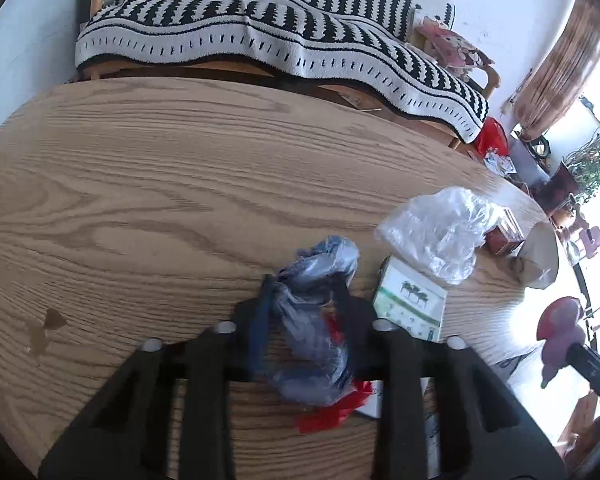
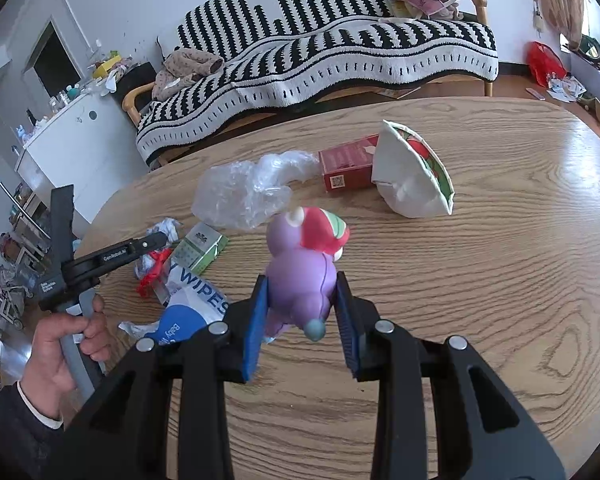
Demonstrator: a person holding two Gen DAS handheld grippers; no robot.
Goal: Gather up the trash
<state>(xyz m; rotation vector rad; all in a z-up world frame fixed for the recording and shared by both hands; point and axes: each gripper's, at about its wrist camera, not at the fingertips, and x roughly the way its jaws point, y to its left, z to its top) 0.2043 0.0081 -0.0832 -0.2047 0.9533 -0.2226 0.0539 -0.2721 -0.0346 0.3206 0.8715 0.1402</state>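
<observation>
My left gripper (image 1: 302, 300) is shut on a crumpled grey-blue wrapper (image 1: 316, 320) with a red scrap (image 1: 332, 412) hanging under it, just above the wooden table (image 1: 160, 200). In the right wrist view the left gripper (image 2: 156, 242) is at the left over the same wrapper (image 2: 168, 228). My right gripper (image 2: 302, 300) is shut on a purple toy figure with a red cap (image 2: 304, 268). On the table lie a clear plastic bag (image 2: 244, 192), a green-white box (image 2: 202, 246), a red box (image 2: 350, 162), a white paper bowl on its side (image 2: 412, 176) and a baby wipes pack (image 2: 192, 308).
A sofa with a black-and-white blanket (image 2: 320, 52) stands behind the table. A white cabinet (image 2: 72, 148) with clutter is at the left. A red bag (image 2: 544, 62) and papers lie on the floor at the right. The clear bag (image 1: 436, 228) and green-white box (image 1: 410, 304) also show in the left wrist view.
</observation>
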